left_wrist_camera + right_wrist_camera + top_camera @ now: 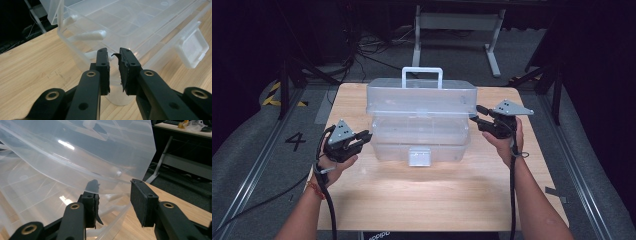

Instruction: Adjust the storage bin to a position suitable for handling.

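A clear plastic toolbox (419, 131) with a white handle (422, 75) stands mid-table. Its lid (422, 95) is raised and its white latch (419, 156) faces the person. My left gripper (366, 136) sits at the box's left front corner, just apart from it. In the left gripper view the left gripper (113, 51) is open by a narrow gap with nothing in it, and the box (140, 22) and latch (193, 50) lie beyond. My right gripper (477, 114) is at the box's right end. In the right gripper view the right gripper (113, 188) is wide open, the lid (87, 152) edge reaching between its jaws.
The wooden table (422, 195) has bare room in front of the box and at both sides. White table legs (457, 30) and cables lie on the floor behind. A "4" (295, 141) marks the floor at left, near yellow-black tape (274, 95).
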A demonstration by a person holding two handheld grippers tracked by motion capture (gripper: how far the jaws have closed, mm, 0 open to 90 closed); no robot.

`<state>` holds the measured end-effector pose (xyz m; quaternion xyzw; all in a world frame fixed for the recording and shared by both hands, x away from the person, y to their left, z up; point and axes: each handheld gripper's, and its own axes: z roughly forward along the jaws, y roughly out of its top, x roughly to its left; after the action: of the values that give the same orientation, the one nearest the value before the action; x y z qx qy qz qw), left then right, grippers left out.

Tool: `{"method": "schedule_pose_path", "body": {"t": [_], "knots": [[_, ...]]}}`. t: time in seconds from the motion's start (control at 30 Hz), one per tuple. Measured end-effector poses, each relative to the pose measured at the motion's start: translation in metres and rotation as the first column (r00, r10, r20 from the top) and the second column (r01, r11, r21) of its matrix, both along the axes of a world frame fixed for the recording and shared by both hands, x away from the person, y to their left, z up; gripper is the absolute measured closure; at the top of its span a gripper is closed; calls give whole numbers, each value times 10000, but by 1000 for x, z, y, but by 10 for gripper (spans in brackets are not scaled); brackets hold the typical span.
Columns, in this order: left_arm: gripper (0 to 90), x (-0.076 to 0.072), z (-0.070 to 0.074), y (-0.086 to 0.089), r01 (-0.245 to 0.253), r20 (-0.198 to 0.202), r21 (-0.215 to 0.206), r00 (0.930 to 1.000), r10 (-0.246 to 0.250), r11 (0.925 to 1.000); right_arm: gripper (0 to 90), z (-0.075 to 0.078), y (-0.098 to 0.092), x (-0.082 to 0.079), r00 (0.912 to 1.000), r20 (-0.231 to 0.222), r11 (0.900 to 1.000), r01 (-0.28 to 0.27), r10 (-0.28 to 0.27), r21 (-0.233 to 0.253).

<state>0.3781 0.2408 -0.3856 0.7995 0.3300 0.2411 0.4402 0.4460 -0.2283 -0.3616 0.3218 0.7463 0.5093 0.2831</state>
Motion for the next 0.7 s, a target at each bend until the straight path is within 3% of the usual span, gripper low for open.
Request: {"method": "schedule_pose_path", "body": {"t": [0.17, 0.37, 0.4, 0.43, 0.47, 0.53, 0.57, 0.6, 0.7], "knots": [[722, -7, -3, 5, 17, -10, -4, 10000, -17, 10000, 609, 1, 3, 3, 9998, 186, 9999, 114, -111, -128], [595, -17, -11, 9, 185, -285, 610, 9995, -168, 9980, 630, 6, 6, 7, 9990, 316, 9993, 322, -317, -175], [563, -21, -17, 11, 131, -488, 936, 9988, -85, 9955, 636, 8, 7, 8, 9988, 363, 9993, 332, -326, -169], [540, -21, -17, 11, 131, -488, 936, 9988, -85, 9955, 636, 8, 7, 8, 9988, 363, 9993, 332, -326, -169], [540, -25, -25, 13, 115, -756, 1143, 9971, -28, 9934, 638, 8, 7, 8, 9987, 371, 9992, 361, -355, -151], [445, -28, -33, 16, 141, -1037, 1350, 9946, -1, 9908, 630, 10, 9, 11, 9986, 368, 9992, 389, -387, -54], [432, -30, -37, 18, 104, -1126, 1403, 9936, 55, 9901, 631, 11, 10, 11, 9988, 366, 9994, 324, -328, 101], [410, -32, -42, 21, 61, -1223, 1428, 9924, 116, 9897, 626, 11, 12, 12, 9985, 397, 9992, 392, -387, -110], [322, -35, -59, 27, -130, -1848, 1305, 9821, 372, 9914, 626, 12, 15, 13, 9971, 513, 9981, 578, -567, -199]]}}
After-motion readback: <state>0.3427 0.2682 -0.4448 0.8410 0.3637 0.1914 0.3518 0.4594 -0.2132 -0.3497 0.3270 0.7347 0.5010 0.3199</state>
